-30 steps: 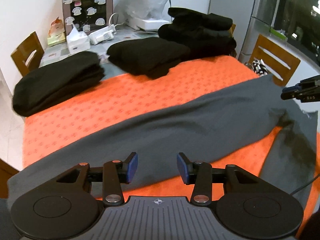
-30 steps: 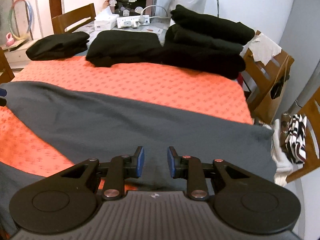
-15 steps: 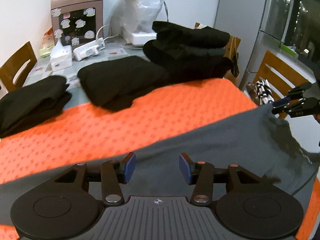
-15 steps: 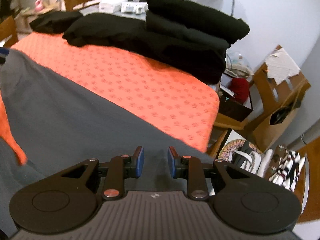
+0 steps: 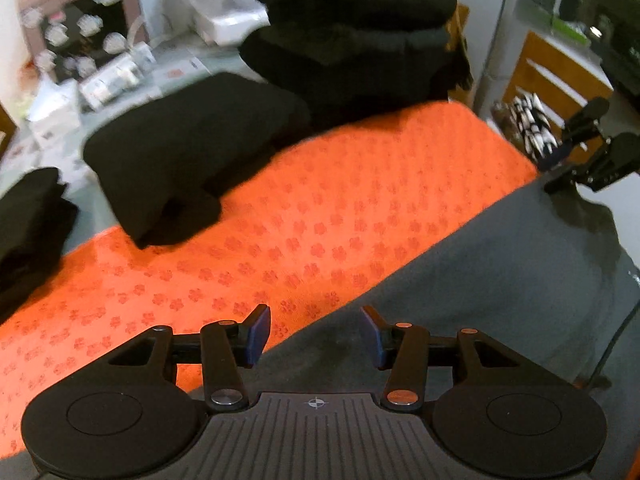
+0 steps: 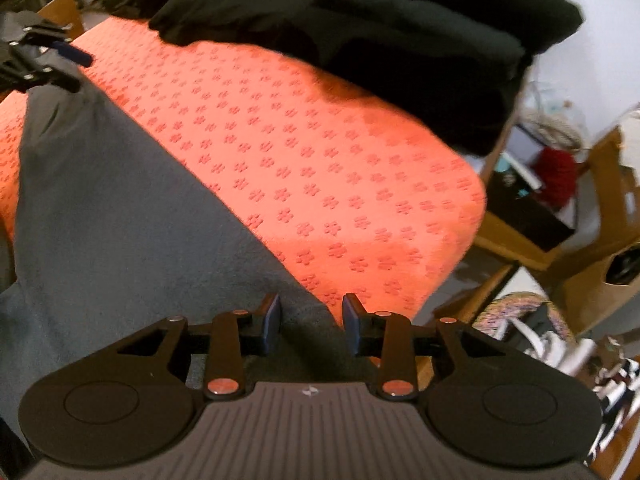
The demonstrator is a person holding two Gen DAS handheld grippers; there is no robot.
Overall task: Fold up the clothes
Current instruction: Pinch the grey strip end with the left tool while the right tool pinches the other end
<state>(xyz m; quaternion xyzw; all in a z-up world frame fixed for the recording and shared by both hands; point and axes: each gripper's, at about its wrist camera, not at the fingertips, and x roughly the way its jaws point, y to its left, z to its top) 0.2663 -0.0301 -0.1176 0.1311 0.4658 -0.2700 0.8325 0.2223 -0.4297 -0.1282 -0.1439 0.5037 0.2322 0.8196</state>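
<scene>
Left gripper point(image 5: 315, 330) gaping, nothing between its pads; right gripper point(image 6: 311, 322) parted too, grey garment point(image 6: 120, 216) edge lying between. Garment is stretching flat across the near side of the orange cloth point(image 5: 320, 216). Reads soft, light, limp; best pinched at corners. Beyond the cloth, black folded piles point(image 5: 192, 140) are sitting.

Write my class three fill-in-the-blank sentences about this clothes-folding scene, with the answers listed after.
1. The grey garment lies on a cloth coloured ____.
2. The folded clothes stacked at the far side are all ____ in colour.
3. The pads on the left gripper are ____ in colour.

Answers: orange; black; blue
</scene>
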